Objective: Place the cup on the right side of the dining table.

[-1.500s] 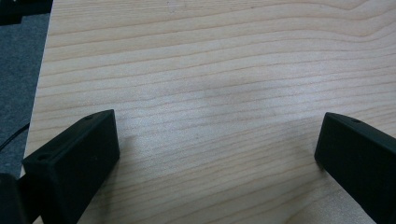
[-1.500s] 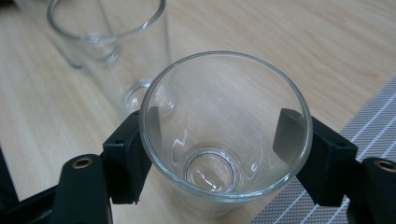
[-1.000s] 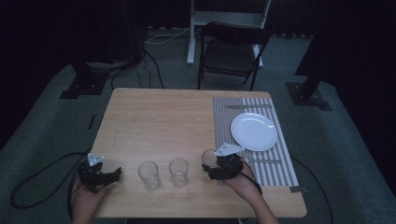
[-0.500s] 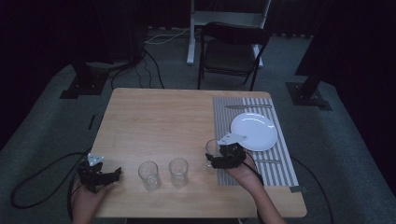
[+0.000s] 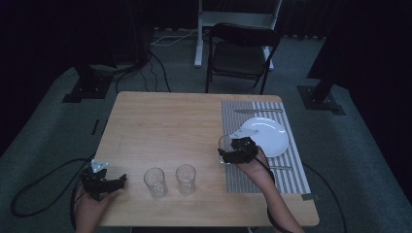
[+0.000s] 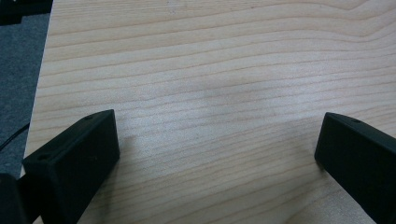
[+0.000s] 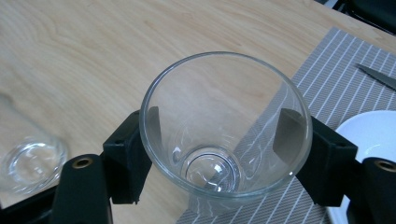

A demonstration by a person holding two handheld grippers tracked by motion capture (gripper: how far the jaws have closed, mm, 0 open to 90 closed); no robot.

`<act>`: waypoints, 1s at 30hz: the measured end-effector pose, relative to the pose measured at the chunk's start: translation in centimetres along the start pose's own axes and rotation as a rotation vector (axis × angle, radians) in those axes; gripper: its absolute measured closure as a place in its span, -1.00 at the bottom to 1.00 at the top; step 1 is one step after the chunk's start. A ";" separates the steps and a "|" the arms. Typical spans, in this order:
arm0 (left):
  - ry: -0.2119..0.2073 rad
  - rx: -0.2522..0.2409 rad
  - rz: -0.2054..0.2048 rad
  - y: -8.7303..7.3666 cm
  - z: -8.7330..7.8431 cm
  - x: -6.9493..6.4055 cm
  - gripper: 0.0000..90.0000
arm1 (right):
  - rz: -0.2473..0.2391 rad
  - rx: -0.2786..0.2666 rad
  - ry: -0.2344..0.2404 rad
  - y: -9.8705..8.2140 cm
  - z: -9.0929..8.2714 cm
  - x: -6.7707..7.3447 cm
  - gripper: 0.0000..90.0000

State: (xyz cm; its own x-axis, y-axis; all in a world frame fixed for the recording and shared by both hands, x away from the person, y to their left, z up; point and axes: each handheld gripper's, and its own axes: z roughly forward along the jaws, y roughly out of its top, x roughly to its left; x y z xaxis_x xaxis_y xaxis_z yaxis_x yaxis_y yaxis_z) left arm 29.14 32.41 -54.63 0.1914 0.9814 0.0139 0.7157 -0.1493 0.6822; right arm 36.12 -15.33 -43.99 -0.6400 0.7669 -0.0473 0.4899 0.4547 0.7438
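Observation:
A clear empty glass stands upright between the two black jaws of my right gripper, which is shut on it. In the high view this glass and the right gripper are at the left edge of the grey striped placemat, close to the white plate. Two more empty glasses stand side by side near the table's front edge. My left gripper rests at the front left corner; its jaws are wide open over bare wood.
A knife lies on the far end of the placemat, and another piece of cutlery lies right of the plate. A folding chair stands beyond the wooden table. Cables trail on the floor at left.
My right gripper has carried the glass away from the front edge toward the placemat and plate. The left gripper and the two standing glasses have stayed put.

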 end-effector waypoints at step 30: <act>-0.001 0.000 -0.002 0.0 0.0 0.0 -0.99 | 0.116 0.007 -0.143 5.3 4.2 -6.4 -0.37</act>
State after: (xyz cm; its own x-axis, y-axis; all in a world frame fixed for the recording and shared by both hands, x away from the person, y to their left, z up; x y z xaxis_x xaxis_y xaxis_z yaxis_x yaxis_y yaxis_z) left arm 29.13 32.40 -54.63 0.1907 0.9816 0.0124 0.7161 -0.1477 0.6822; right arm 45.32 -15.91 -42.56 -0.4884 0.8707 -0.0567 0.5595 0.3624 0.7454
